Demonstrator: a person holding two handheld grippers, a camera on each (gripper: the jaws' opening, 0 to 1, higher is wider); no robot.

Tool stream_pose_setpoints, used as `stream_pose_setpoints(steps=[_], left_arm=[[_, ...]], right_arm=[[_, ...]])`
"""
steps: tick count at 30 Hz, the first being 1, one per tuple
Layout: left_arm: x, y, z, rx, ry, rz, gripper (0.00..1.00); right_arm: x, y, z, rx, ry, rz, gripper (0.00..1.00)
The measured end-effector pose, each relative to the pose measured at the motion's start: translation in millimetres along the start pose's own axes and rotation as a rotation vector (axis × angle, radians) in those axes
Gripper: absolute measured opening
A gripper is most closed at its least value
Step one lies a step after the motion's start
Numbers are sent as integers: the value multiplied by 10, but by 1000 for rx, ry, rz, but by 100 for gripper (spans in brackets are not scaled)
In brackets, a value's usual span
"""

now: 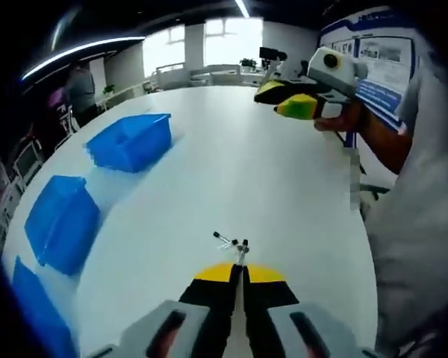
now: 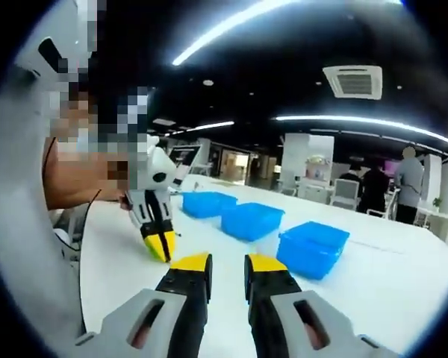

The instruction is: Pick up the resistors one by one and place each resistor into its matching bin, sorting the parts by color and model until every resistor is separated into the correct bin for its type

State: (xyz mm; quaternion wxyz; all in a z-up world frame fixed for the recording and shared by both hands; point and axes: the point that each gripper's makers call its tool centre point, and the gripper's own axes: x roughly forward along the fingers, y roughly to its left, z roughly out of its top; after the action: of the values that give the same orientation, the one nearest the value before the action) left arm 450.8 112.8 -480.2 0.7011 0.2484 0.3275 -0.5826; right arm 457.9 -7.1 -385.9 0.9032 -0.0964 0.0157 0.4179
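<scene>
White desk (image 1: 284, 171) is carrying three blue bins (image 1: 132, 140); left hand-held gripper (image 1: 241, 262) is pinching one resistor (image 1: 243, 249) at its closed tips, another resistor (image 1: 224, 239) lying just beside; right hand-held gripper (image 2: 228, 262) is hovering, jaws apart

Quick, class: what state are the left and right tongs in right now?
Left tongs: shut on a resistor at the tips.
Right tongs: open, holding nothing, raised above the white table.

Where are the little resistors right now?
In the left gripper view, the resistors lie on the white table, right at the left gripper's tips, right of the blue bins.
</scene>
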Motion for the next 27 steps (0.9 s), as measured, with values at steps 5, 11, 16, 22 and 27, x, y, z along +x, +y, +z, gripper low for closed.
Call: stream_pose_setpoints(steps=[5, 11, 16, 22, 27], left_arm=[[14, -33, 22, 9, 17, -16, 6], [-88, 51, -40, -12, 19, 12, 6], [-213, 52, 6, -32, -26, 6, 6], [-368, 114, 125, -48, -116, 12, 6], [-527, 269, 363, -76, -279, 39, 6]], right_arm=[[0, -21, -5, 7, 0, -3, 19], [15, -69, 22, 3, -5, -9, 18], [41, -67, 29, 1, -8, -5, 18], [83, -38, -2, 14, -8, 6, 18], [121, -10, -39, 19, -1, 18, 18]])
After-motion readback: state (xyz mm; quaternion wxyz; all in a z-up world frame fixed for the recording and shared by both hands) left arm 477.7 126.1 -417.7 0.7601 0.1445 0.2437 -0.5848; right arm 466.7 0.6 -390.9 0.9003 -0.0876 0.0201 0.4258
